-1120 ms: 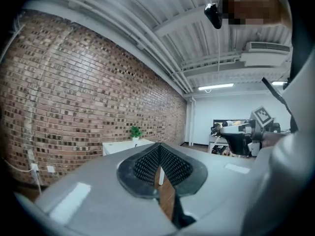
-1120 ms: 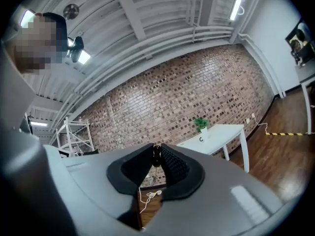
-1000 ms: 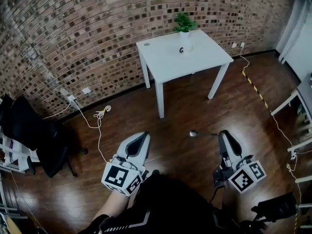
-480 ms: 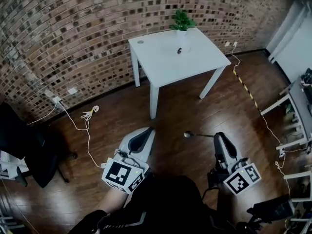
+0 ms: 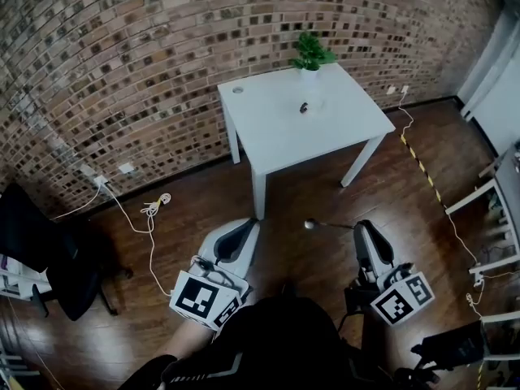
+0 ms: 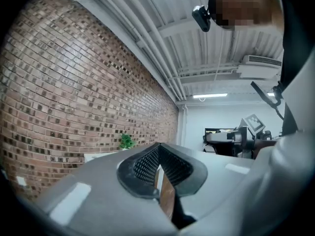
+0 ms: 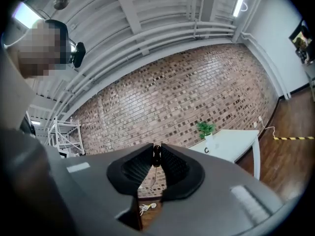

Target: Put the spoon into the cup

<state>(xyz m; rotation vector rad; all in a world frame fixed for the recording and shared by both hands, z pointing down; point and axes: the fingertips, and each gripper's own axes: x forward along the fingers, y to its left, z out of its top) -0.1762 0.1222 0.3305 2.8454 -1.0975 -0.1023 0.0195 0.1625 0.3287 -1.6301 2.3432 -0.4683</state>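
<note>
In the head view, a metal spoon (image 5: 325,225) sticks out level to the left from my right gripper (image 5: 360,226), which is shut on its handle end. The right gripper view shows the spoon (image 7: 156,155) as a dark sliver pinched between the pads of the right gripper (image 7: 157,149). The cup (image 5: 303,108) stands far ahead on the white table (image 5: 276,128), beside a potted plant (image 5: 309,54); the cup (image 7: 207,150) shows small in the right gripper view too. My left gripper (image 5: 249,224) is shut and holds nothing; the left gripper (image 6: 158,146) has its tips touching.
Dark wooden floor lies between me and the table. A black office chair (image 5: 49,250) stands at the left, and a white cable (image 5: 153,210) trails from the brick wall. Yellow-black tape (image 5: 426,169) and white furniture (image 5: 487,210) are at the right. A small round thing (image 5: 237,89) sits at the table's far left corner.
Both grippers have travelled forward over the floor toward the table, which now sits a little nearer in the head view. The spoon has stayed in the right gripper.
</note>
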